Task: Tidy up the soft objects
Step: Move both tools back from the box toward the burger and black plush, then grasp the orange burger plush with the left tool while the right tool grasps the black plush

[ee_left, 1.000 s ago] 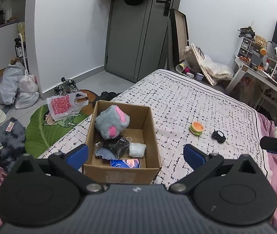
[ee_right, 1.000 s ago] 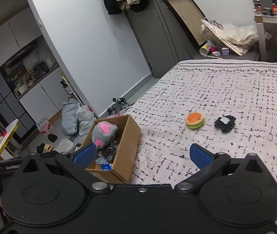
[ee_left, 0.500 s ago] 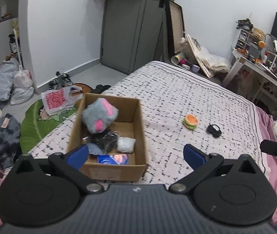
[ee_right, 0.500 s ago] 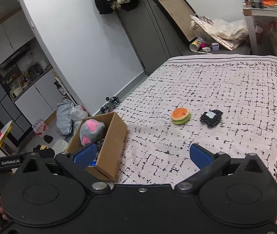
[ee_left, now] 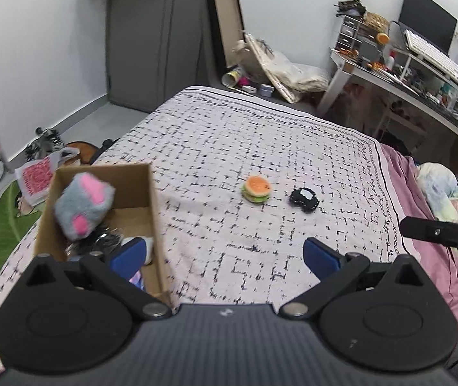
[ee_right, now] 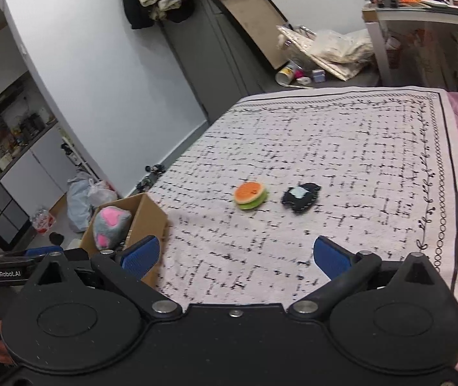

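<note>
Cardboard box (ee_left: 156, 212) sits at the near-left corner of the bed (ee_left: 229, 135), at about 9 o'clock in my left view, already holding a grey-and-pink plush (ee_left: 82, 204) and some smaller soft bits beneath it. Two things are left out on the black-and-white checked cover: a little burger plush (ee_left: 257, 189) near 12 o'clock, and a black plush (ee_left: 304, 199) just beside it toward 1 o'clock, the two close but apart.

My left gripper (ee_left: 224, 255) has its jaws spread wide and holds nothing. My right gripper (ee_right: 235, 255) is the same, jaws spread and empty, with both toys lying ahead of it, the burger plush (ee_right: 250, 195) at 12 o'clock and the black plush (ee_right: 300, 197) a touch right of that.

I judge the step in hand to be the reach for one of those two toys, and the right gripper looks better lined up. To do it well, I'd pick one target and commit: take the burger first, since it lies nearer the box. I'd come down so the blue pads straddle it side to side, low enough to catch its body without pinching up the bed cover. Soft plush compresses, so I'd close firmly and check the hold before lifting. I'd also keep the far pad clear of the black plush so it isn't nudged away.
</note>
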Motion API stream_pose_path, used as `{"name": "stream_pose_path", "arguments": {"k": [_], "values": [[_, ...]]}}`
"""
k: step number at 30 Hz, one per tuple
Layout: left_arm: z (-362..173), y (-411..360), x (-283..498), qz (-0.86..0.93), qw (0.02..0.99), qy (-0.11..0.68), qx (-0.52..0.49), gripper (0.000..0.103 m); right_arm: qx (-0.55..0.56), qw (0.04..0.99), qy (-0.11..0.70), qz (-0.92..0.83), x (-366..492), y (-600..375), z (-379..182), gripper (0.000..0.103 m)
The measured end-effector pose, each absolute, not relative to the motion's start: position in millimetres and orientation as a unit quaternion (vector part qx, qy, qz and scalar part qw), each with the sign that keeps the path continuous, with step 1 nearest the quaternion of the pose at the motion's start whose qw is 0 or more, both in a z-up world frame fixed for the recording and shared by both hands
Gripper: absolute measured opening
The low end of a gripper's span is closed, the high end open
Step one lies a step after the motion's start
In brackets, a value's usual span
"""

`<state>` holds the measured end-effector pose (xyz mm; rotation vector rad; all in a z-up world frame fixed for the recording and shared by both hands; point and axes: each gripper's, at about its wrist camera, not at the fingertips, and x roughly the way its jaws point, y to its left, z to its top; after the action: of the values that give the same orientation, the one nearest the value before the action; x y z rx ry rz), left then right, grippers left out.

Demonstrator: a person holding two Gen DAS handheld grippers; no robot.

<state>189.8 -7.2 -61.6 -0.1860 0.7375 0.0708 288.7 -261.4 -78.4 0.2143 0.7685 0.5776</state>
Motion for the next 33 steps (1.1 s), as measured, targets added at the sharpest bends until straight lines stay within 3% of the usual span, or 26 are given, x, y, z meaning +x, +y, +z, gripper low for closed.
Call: {"name": "stream_pose_path", "arguments": {"k": [10, 22, 33], "values": [[-73, -16, 244, 0.028, 0.917, 0.388, -0.090, 0.100, 0.105, 0.871, 0.404, 0.258, 323, -262, -86, 0.102], [-95, -17, 319, 0.016, 0.902, 0.419, -0.107, 0.096, 0.125, 0.844, 0.467, 0.235, 392, -250, -116, 0.090], [-130, -21, 393, 0.013, 0.887, 0.447, -0.116, 0.077, 0.164, 0.818, 0.509, 0.211, 456, -242, -155, 0.069]]}}
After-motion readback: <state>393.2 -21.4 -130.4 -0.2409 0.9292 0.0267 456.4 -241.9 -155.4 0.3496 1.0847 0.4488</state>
